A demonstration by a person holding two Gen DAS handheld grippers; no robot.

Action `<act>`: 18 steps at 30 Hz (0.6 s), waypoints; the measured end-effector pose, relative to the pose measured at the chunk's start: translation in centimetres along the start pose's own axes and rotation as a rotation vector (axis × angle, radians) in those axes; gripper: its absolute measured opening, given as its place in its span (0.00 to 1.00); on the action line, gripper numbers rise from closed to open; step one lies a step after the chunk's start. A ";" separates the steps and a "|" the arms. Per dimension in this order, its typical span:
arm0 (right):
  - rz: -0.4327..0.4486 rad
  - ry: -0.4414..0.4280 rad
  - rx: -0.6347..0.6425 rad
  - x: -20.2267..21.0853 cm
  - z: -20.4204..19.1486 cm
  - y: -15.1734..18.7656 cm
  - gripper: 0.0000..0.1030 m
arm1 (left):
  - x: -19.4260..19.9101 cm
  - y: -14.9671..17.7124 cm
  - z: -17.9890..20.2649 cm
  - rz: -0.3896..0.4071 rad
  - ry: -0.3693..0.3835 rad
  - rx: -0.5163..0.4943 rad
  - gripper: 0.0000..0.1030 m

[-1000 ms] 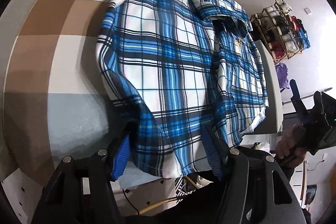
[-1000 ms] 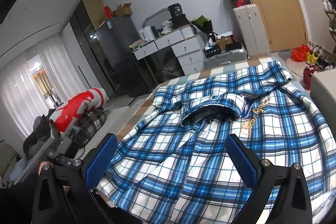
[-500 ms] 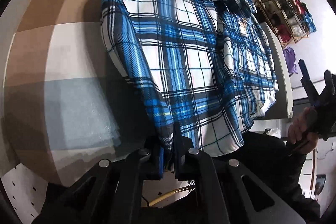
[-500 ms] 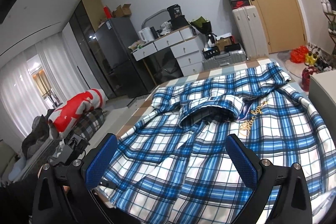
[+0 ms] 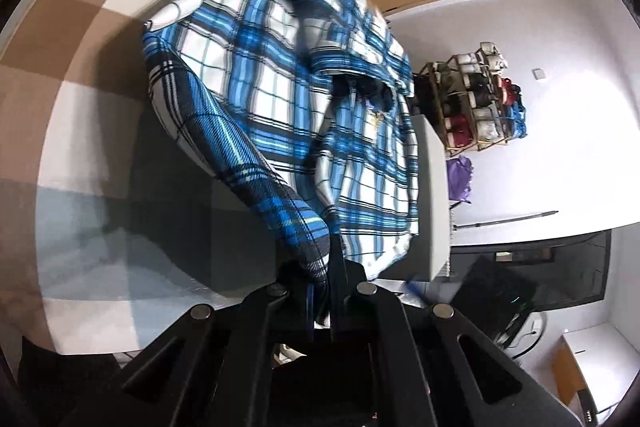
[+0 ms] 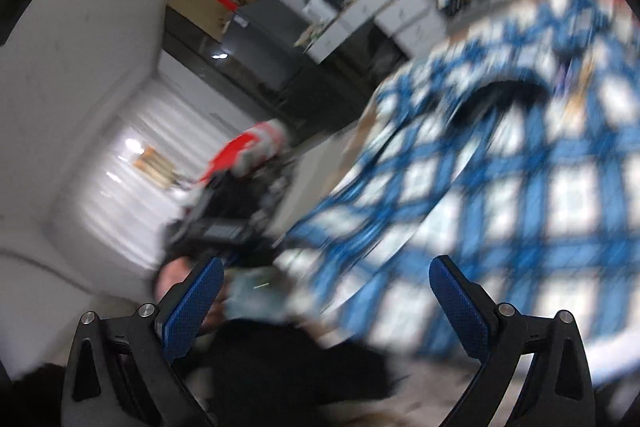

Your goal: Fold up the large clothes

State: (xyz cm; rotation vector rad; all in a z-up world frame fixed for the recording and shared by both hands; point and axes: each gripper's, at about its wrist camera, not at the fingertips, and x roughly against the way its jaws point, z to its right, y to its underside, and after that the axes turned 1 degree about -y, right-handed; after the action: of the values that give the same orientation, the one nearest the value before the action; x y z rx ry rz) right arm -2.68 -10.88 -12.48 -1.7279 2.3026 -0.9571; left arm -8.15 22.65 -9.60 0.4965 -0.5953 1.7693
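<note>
The left tool [image 5: 320, 291] was clamped on the near hem of the blue-and-white plaid flannel shirt [image 5: 280, 75], which stretched lengthwise ahead across the checked bed [image 5: 80, 107]. The right tool [image 6: 324, 303] gaped empty, the shirt's edge just ahead.

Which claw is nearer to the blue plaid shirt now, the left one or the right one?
Left. The left claw is shut on the blue plaid shirt at its near edge; the right claw is open, near the shirt's edge, not gripping.
</note>
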 end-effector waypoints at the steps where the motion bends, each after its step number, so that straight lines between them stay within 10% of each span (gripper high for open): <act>1: -0.013 -0.036 -0.041 -0.5 0.2 0.8 1.00 | 0.1 0.0 0.1 -0.003 0.012 0.003 0.00; 8: -0.065 -0.237 -0.435 -6.6 3.5 4.8 1.00 | 1.2 -0.4 0.6 -0.025 0.116 0.000 0.00; 18: 0.241 -0.282 -0.783 -6.0 9.3 4.5 1.00 | 1.7 -1.5 1.6 -0.023 0.180 -0.011 0.00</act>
State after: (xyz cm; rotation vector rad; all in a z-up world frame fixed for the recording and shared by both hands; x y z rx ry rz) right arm -0.19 -8.65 -23.95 -1.5691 2.7689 0.2740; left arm -7.11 23.28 -7.05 0.3307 -0.4702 1.7660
